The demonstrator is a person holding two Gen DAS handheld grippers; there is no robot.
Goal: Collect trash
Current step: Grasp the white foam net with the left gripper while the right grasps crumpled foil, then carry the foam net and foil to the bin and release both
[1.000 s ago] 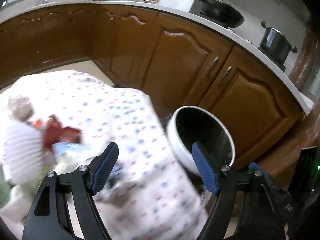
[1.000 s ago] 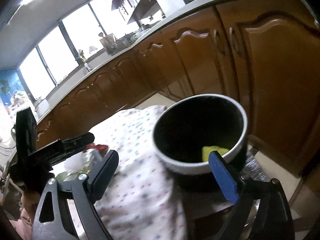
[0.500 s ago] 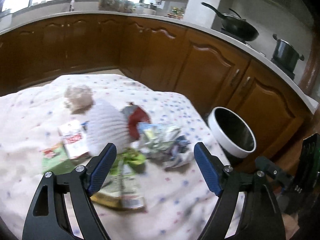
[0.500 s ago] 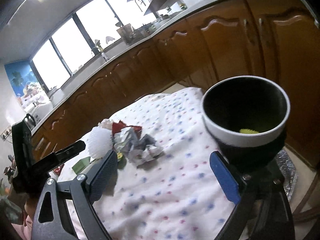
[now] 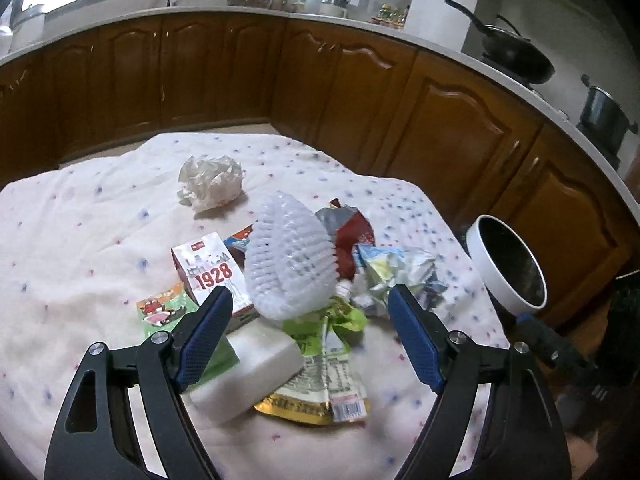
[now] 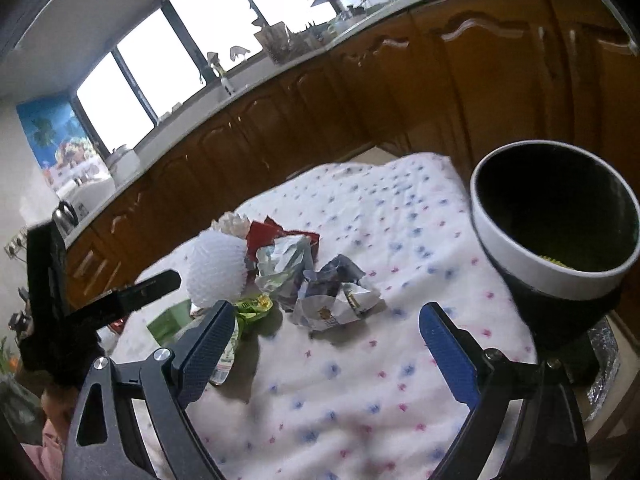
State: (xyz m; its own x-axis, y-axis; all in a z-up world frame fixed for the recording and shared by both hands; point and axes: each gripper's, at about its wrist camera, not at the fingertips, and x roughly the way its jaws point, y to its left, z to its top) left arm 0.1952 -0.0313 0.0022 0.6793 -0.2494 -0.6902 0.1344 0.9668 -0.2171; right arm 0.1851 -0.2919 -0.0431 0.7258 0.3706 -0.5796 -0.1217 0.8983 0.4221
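Kitchen, brown cabinets [image 5: 448,120] on two sides; table under a dotted cloth [image 5: 80,240] carries the trash in one heap near its middle, toward the right edge.

Trash bin [image 6: 556,216], white rim, dark liner, stands off the cloth's right edge, mouth tilted toward the table. Something yellow-green lies at its bottom; rest of the inside too dark to read.

Heap, largest down: white foam fruit net [image 5: 288,264] on top; white block [image 5: 244,368] at the near side; "1928" carton [image 5: 212,276]; crumpled foil wrappers [image 5: 396,276]; green-yellow packet [image 5: 324,368]. Crumpled paper ball [image 5: 212,184] sits apart, toward the far edge.

Left gripper [image 5: 308,328] spread wide, nothing pinched, over the near side of the heap. Right gripper [image 6: 328,344] spread too, empty, over bare cloth.

Risks, as I judge them:
- Foam net is springy, could squirt from the pads.
- Overlapping wrappers may drag neighbours or bunch the cloth.
- Light pieces could miss the tilted bin.
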